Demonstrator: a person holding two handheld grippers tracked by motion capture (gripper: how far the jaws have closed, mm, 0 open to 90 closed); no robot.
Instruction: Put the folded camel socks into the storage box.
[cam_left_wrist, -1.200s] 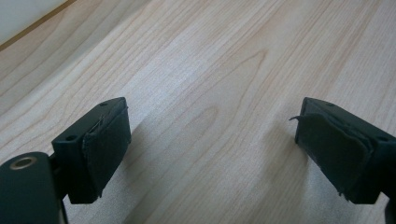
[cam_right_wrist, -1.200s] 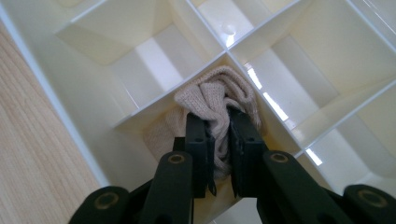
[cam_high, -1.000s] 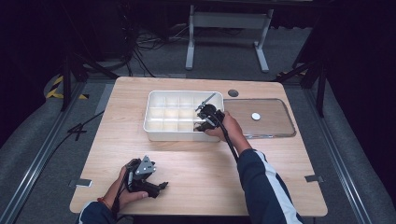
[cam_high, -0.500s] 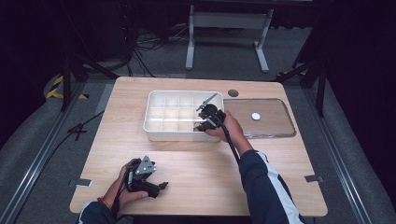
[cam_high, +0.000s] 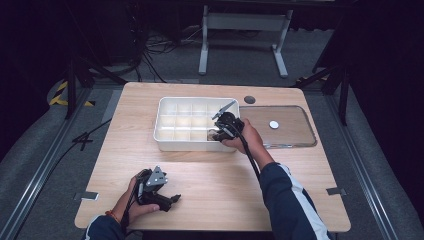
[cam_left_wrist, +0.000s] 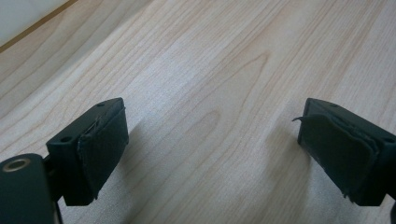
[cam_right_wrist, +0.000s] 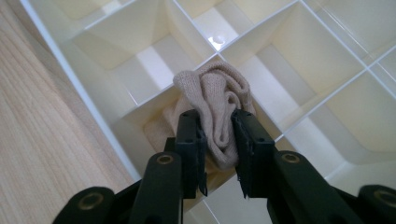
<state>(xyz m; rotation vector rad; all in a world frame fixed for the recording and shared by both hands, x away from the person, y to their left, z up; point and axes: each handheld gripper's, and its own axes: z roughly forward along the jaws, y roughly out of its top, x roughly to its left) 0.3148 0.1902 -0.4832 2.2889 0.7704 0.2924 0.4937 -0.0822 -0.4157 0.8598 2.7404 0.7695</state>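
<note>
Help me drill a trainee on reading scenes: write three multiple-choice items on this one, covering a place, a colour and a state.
1. Where is the cloth?
A. on a shelf
B. in a compartment of the box
C. in a drawer

2. What colour is the cloth?
A. blue
B. red
C. beige

3. How is the left claw?
A. open and empty
B. shut on a cup
C. shut and empty

Answers:
1. B: the right gripper view shows the cloth bunched between white divider walls, with the right claw around it, its jaws having just been opening.
2. C: the knit is a pale beige in that view.
3. A: the left gripper view shows its jaws wide apart with bare wood between them.
</note>
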